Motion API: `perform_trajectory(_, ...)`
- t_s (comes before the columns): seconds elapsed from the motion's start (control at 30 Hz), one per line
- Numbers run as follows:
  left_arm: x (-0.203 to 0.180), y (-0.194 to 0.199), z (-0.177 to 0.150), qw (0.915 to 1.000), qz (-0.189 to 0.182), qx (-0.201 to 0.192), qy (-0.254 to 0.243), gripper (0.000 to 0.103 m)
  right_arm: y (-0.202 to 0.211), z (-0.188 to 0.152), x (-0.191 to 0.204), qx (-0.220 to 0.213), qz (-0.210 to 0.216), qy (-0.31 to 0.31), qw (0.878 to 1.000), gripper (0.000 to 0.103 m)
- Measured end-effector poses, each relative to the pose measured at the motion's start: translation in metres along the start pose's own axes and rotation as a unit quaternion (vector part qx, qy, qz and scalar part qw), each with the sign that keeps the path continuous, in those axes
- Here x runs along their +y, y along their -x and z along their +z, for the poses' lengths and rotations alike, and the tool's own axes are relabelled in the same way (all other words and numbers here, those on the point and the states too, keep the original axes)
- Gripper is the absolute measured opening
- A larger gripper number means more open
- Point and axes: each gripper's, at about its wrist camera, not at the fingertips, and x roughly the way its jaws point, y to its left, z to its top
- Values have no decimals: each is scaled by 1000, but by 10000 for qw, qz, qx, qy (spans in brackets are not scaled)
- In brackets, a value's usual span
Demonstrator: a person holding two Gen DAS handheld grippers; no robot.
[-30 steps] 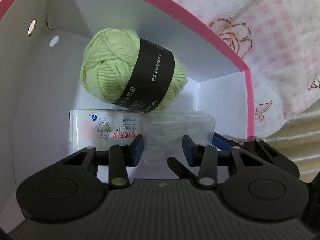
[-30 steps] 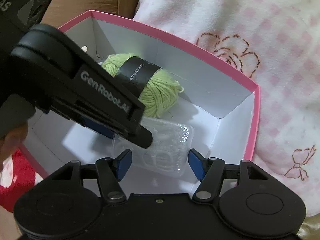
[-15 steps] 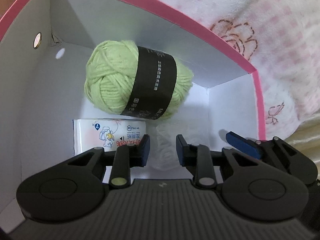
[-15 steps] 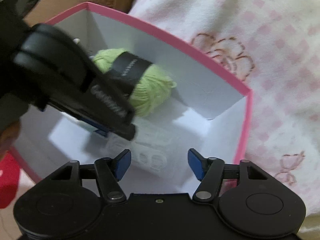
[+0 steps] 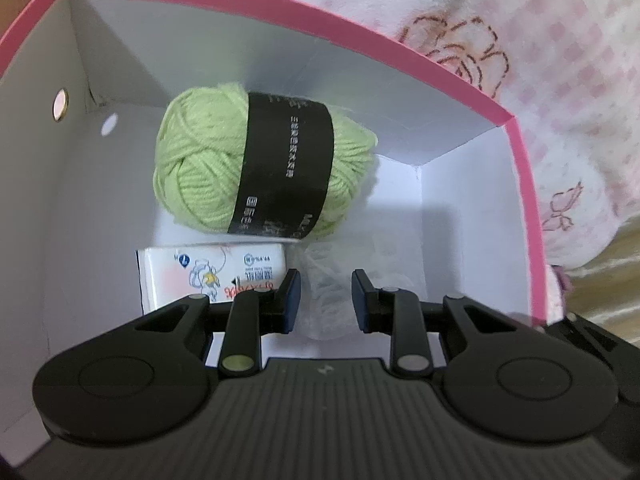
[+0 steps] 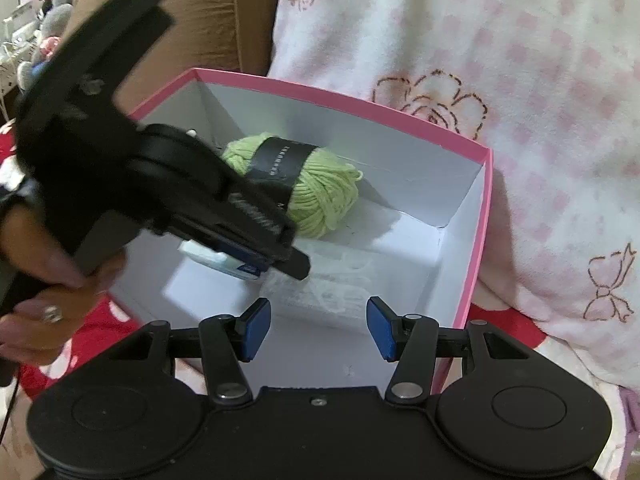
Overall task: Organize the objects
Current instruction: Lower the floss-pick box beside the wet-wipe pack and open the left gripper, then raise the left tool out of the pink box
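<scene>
In the left wrist view, the left gripper (image 5: 325,302) sits nearest, inside the box (image 5: 524,208). Its blue pads (image 5: 291,300) stand apart with a clear gap and clamp nothing. Through that gap shows a clear bag (image 5: 340,280), crumpled, lying on the white box floor. Just left of the bag lies a tissue pack (image 5: 208,272), flat, its printed face up; the left finger crosses its near right corner. Beyond both, a green yarn ball (image 5: 200,172) with a black band (image 5: 284,172) lies on its side, close to the far wall and touching or nearly touching the pack's far edge. Past the pink rim spreads a pink checked blanket (image 5: 560,60) with stitched roses.

In the right wrist view, the right gripper (image 6: 318,328) hovers above the box's near rim (image 6: 476,248), its blue pads (image 6: 256,328) spread wide and empty. Below and beyond them lies the bag (image 6: 332,284), on the floor near the box's middle. The left gripper (image 6: 280,252) reaches in from the left, blurred, held by a hand (image 6: 36,304) with a ring; it hides most of the pack (image 6: 208,258). Farther off sits the yarn (image 6: 324,196) against the far wall. Around the box lie the blanket (image 6: 520,80) at right and far, a red cloth (image 6: 92,328) at near left, and a brown cushion (image 6: 208,16) at far left.
</scene>
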Motion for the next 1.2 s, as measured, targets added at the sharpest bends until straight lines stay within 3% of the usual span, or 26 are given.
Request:
perform_trajectory(0.2, 0, 11, 4, 9998, 150, -159, -21, 24, 4, -6, -6, -263, 139, -95, 9995, 57)
perform_trajectory(0.33, 17, 27, 9, 9999, 36, -124, 42, 24, 14, -9, -8, -304, 222, -149, 9992, 57)
perform_trajectory(0.53, 9, 48, 5, 9998, 56, -207, 3, 24, 31, -15, -6, -482, 306, -255, 9980, 57)
perform_trajectory(0.6, 12, 66, -11, 9996, 74, -249, -65, 24, 36, -17, -6, -547, 310, -350, 9974, 58)
perform_trajectory(0.9, -11, 132, -38, 9979, 161, -395, -494, 30, 73, -27, 2, -844, 270, -631, 9941, 66)
perform_trajectory(1.2, -19, 188, -59, 9968, 320, -388, -615, 49, 114, -22, 20, -834, 172, -557, 9948, 70)
